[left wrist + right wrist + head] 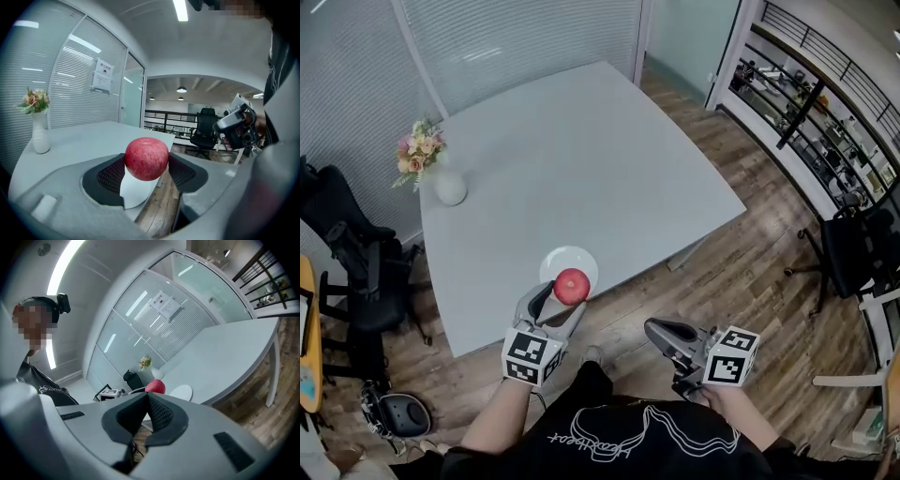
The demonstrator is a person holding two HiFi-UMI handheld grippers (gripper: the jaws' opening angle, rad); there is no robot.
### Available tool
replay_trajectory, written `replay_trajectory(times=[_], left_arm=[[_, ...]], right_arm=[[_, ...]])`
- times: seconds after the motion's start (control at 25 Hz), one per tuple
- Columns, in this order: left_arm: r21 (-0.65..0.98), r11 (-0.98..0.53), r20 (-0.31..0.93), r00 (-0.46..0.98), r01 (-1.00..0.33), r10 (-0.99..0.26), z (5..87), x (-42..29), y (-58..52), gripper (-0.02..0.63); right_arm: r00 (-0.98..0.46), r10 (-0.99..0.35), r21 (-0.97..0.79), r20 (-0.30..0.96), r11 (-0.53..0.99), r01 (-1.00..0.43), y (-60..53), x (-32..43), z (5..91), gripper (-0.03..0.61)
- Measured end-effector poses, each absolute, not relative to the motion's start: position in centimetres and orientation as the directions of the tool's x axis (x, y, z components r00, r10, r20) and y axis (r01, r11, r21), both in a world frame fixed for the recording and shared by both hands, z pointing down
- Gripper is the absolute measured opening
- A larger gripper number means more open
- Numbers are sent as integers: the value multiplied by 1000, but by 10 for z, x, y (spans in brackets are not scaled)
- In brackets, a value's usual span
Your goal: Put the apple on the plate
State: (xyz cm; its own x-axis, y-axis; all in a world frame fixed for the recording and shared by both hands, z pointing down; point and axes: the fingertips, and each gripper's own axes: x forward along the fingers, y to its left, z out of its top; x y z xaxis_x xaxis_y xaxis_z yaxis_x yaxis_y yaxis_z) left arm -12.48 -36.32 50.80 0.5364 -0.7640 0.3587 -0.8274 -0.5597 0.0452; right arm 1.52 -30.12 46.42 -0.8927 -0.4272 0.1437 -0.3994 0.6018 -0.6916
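A red apple (572, 286) sits between the pads of my left gripper (565, 302), which is shut on it. It hangs just above the near part of a white plate (566, 262) lying close to the grey table's front edge. In the left gripper view the apple (146, 158) fills the gap between the dark pads, with the plate (135, 190) directly beneath. My right gripper (659, 331) is off the table to the right, over the wooden floor, with its jaws closed and nothing in them. The right gripper view shows the apple (155, 387) and the plate (181, 392) beyond its tips.
The grey table (581, 159) carries a white vase of flowers (447, 186) at its far left corner. Black office chairs stand at the left (356, 272) and the right (862, 248). A railing (825, 66) runs along the far right.
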Motion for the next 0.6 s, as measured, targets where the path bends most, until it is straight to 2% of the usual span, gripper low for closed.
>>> replay_trajectory(times=[0.4,0.6], left_arm=[[46,-537,419,504,-842,-755,571,-144,-408,291],[-5,-543,455,482,-839,-749,596,-150,-419,291]], right_arm=[[-878,-440,-722,187,544,-427,-319,12,489,9],[-873,-442,-737,205,517,-434,-321,12,499,9]])
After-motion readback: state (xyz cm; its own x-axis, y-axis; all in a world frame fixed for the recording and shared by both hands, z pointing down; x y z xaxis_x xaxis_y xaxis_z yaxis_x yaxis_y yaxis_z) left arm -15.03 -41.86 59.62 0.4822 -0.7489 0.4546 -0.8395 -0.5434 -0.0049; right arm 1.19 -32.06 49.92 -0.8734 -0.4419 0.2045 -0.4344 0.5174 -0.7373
